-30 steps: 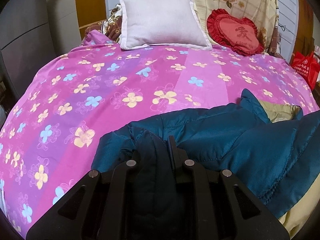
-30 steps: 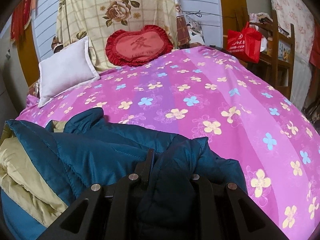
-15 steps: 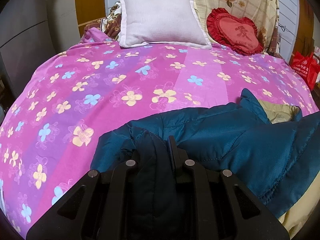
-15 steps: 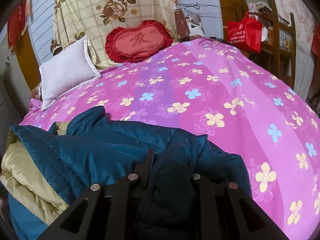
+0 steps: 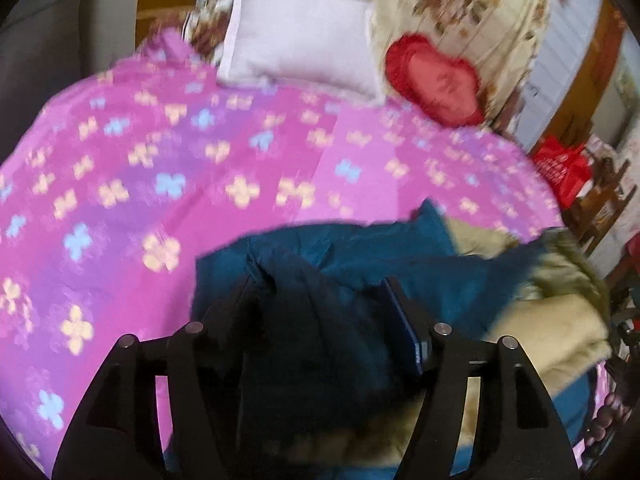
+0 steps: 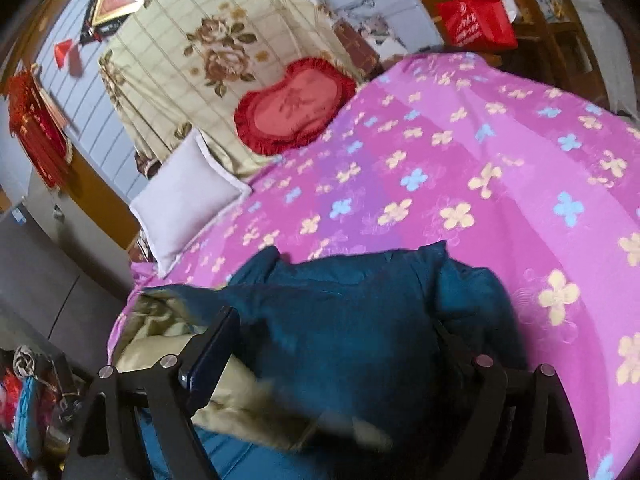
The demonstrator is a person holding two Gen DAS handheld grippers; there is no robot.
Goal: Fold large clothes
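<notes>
Jacket (image 5: 360,252) lying bunched on pink flowered bed (image 5: 160,152).
Opening wide, jaws of left gripper (image 5: 316,300) and right gripper (image 6: 340,340), teal folds lying loose between each; red bag (image 6: 476,20) contents hidden.

One teal padded jacket (image 5: 400,276) with a tan lining is lying on one bed covered by one pink flowered bedspread (image 5: 160,152). Two cushions are sitting at the head of the bed: one white pillow (image 5: 300,56) and one red heart-shaped cushion (image 5: 436,80). One cream rose-printed cloth (image 6: 200,52) is hanging behind them. One red shopping bag (image 6: 476,20) is sitting beside the bed. Two grippers are showing, one per view.
</notes>
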